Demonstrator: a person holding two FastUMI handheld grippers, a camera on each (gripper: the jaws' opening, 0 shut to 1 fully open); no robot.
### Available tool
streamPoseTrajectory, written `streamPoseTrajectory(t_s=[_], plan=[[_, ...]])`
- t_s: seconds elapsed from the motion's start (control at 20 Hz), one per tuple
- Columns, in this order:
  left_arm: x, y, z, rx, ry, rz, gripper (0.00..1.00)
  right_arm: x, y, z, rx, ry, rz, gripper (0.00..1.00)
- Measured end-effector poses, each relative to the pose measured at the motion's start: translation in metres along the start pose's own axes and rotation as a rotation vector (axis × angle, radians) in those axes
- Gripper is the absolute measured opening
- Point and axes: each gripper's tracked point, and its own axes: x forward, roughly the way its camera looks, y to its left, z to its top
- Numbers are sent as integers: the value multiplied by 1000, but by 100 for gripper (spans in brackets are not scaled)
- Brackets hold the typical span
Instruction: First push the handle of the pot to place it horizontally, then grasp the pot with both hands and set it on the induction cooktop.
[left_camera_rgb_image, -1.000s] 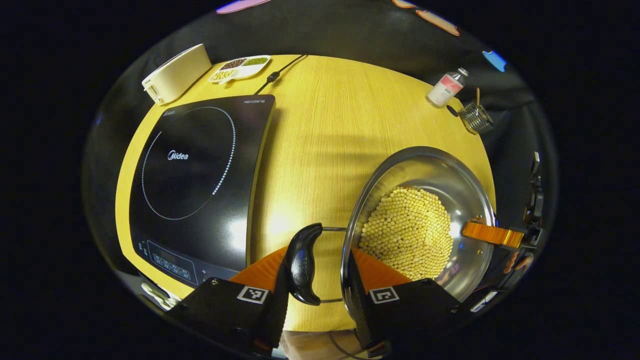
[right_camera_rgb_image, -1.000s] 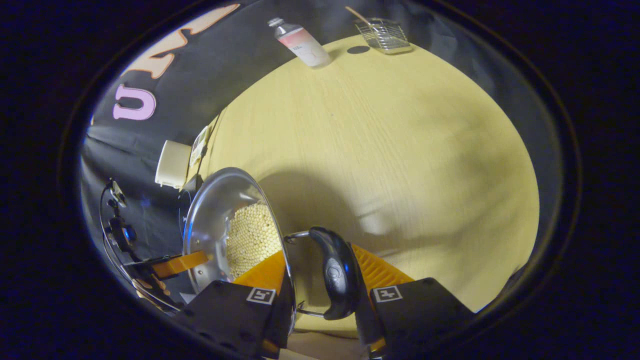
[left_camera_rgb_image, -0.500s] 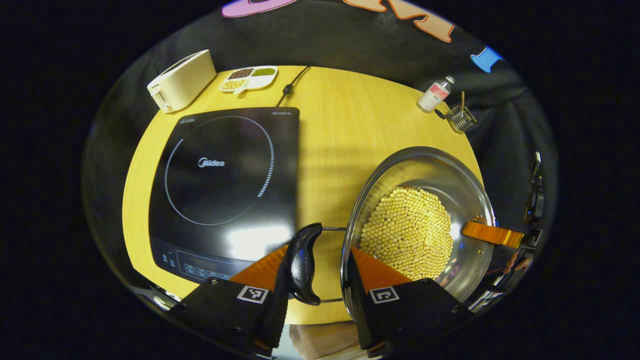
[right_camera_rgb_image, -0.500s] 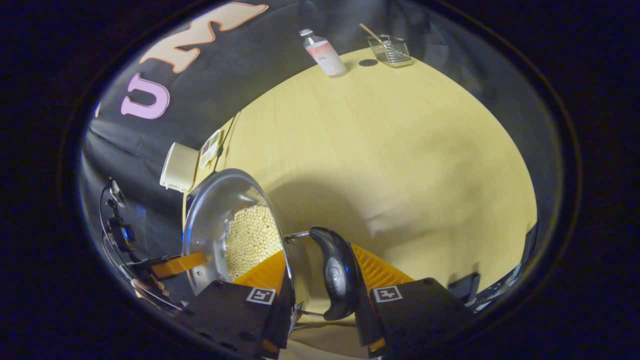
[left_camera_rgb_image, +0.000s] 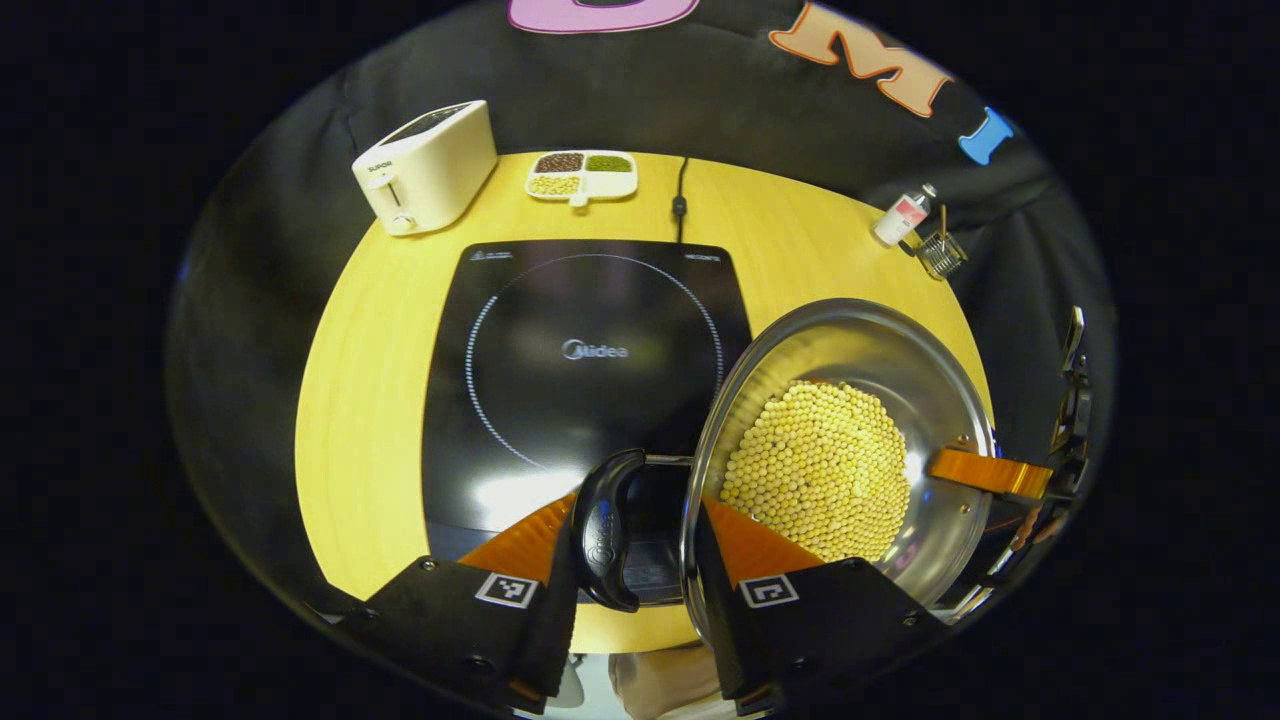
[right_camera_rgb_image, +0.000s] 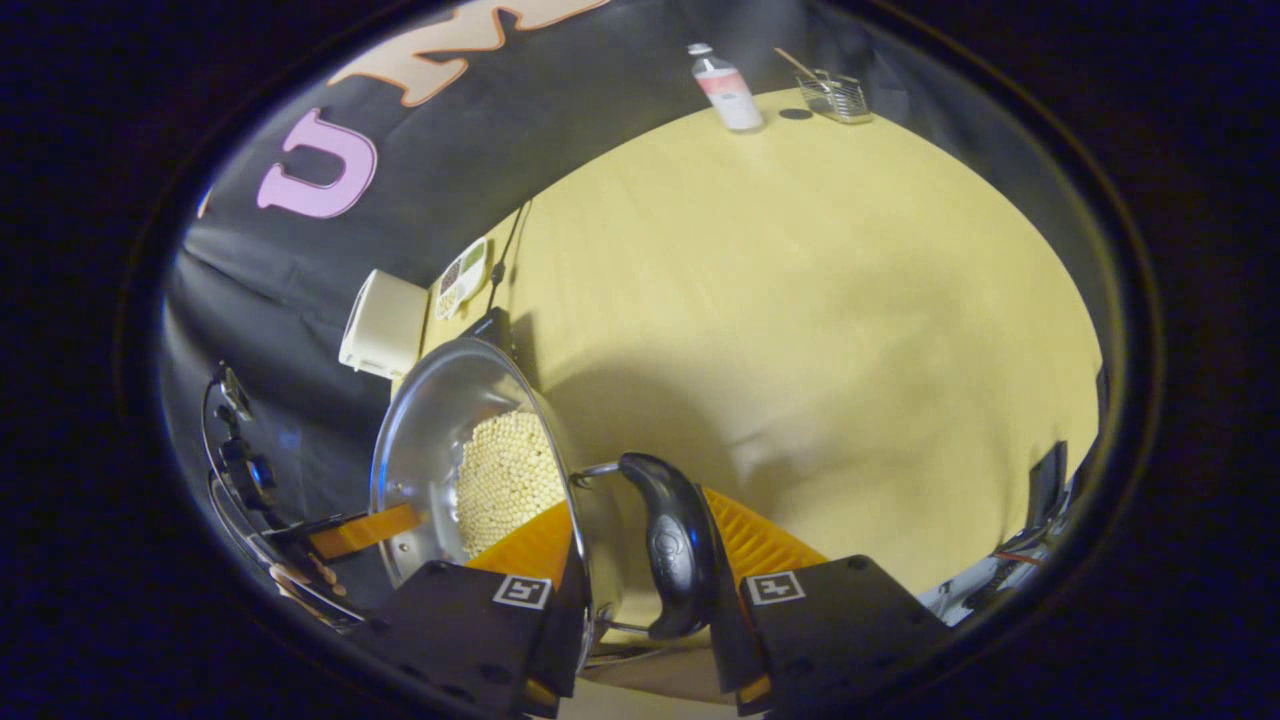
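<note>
A steel pot (left_camera_rgb_image: 860, 340) holding yellow beans (left_camera_rgb_image: 820, 470) hangs in the air, carried at both sides. My left gripper (left_camera_rgb_image: 630, 535) is shut on the pot's black side handle (left_camera_rgb_image: 605, 530) and rim, one finger outside the handle and one inside the wall. In the right gripper view my right gripper (right_camera_rgb_image: 640, 550) clamps the opposite handle (right_camera_rgb_image: 675, 545) and rim of the pot (right_camera_rgb_image: 430, 420) the same way. The black induction cooktop (left_camera_rgb_image: 590, 350) lies below and to the left of the pot, partly under the left handle. The right gripper's finger (left_camera_rgb_image: 990, 470) shows at the pot's far rim.
On the wooden table (left_camera_rgb_image: 370, 400) behind the cooktop stand a cream toaster (left_camera_rgb_image: 425, 165), a divided dish of beans (left_camera_rgb_image: 582, 173) and the power cord (left_camera_rgb_image: 680, 200). A bottle (left_camera_rgb_image: 905, 212) and a wire basket (left_camera_rgb_image: 940, 253) sit at the far right edge.
Both grippers have carried the pot leftward and higher above the table. The cooktop, earlier well to the left, now lies beneath the left handle and beside the pot.
</note>
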Motion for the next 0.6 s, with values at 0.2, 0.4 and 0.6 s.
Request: streamPoseTrajectory(t_s=[0.2, 0.4, 0.6], plan=[[1, 40, 13, 0, -30, 9, 59, 17, 35, -6, 7, -18, 6, 50], [0, 73, 25, -21, -86, 32, 58, 31, 73, 2, -1, -67, 17, 55], [5, 97, 38, -29, -147, 62, 58, 50, 100, 7, -31, -94, 32, 56]])
